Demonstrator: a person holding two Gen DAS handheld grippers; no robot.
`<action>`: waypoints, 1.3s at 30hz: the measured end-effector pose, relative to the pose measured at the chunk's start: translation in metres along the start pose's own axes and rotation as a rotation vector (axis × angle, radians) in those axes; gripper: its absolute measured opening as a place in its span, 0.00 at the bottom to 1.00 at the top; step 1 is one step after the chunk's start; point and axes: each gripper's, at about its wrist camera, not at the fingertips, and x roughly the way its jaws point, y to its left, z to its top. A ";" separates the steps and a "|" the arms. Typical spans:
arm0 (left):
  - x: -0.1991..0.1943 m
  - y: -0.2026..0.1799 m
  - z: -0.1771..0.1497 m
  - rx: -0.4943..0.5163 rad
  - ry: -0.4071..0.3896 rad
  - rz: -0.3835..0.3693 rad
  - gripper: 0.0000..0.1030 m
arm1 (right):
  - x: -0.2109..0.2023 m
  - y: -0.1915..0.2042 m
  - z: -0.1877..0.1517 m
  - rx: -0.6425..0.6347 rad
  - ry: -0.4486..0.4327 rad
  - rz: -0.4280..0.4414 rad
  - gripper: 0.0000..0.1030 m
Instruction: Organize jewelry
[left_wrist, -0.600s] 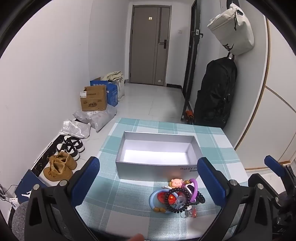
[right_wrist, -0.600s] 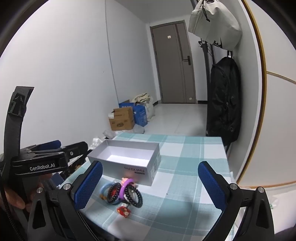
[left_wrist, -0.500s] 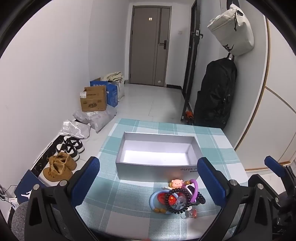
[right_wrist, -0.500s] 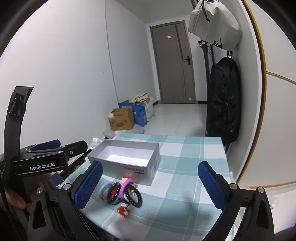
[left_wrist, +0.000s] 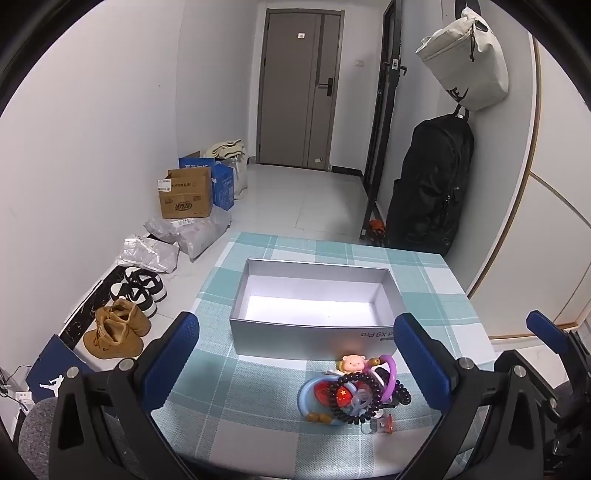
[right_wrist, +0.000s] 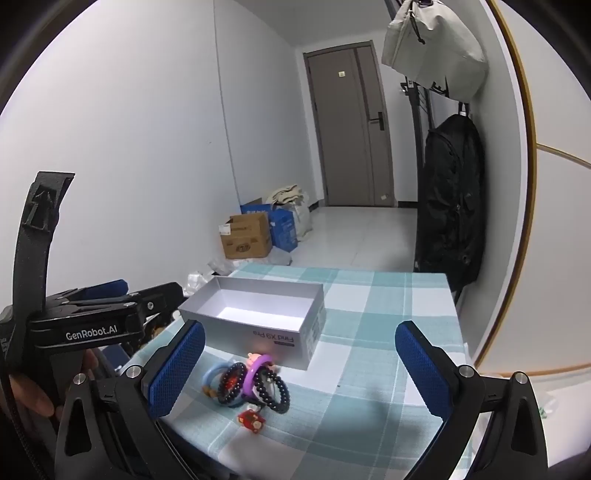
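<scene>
An empty silver box (left_wrist: 314, 306) stands on a teal checked tablecloth (left_wrist: 229, 376); it also shows in the right wrist view (right_wrist: 255, 321). In front of it lies a pile of jewelry (left_wrist: 354, 391): a purple bangle (right_wrist: 256, 373), a blue ring, black bead bracelets, a small pig charm (left_wrist: 352, 363) and a red charm (right_wrist: 251, 421). My left gripper (left_wrist: 295, 362) is open and empty above the table's near edge, left of the pile. My right gripper (right_wrist: 295, 373) is open and empty, with the pile low between its fingers.
The table is small; its edges fall to the floor on all sides. Shoes (left_wrist: 122, 314), bags and cardboard boxes (left_wrist: 184, 195) line the left wall. A black backpack (left_wrist: 432, 184) hangs at the far right. The left gripper's body (right_wrist: 92, 325) shows in the right wrist view.
Both grippers have drifted only slightly; the pile and box sit a little higher in the left wrist view. Nothing was grasped.
</scene>
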 end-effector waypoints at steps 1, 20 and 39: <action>0.000 0.000 0.000 -0.001 0.000 -0.007 0.99 | 0.001 0.000 -0.001 -0.002 0.001 0.000 1.00; 0.000 -0.001 0.000 0.011 0.019 -0.056 0.99 | -0.001 0.001 0.001 0.006 0.016 -0.002 1.00; 0.002 -0.001 -0.002 0.013 0.037 -0.075 0.99 | -0.001 0.000 0.000 0.015 0.008 -0.003 1.00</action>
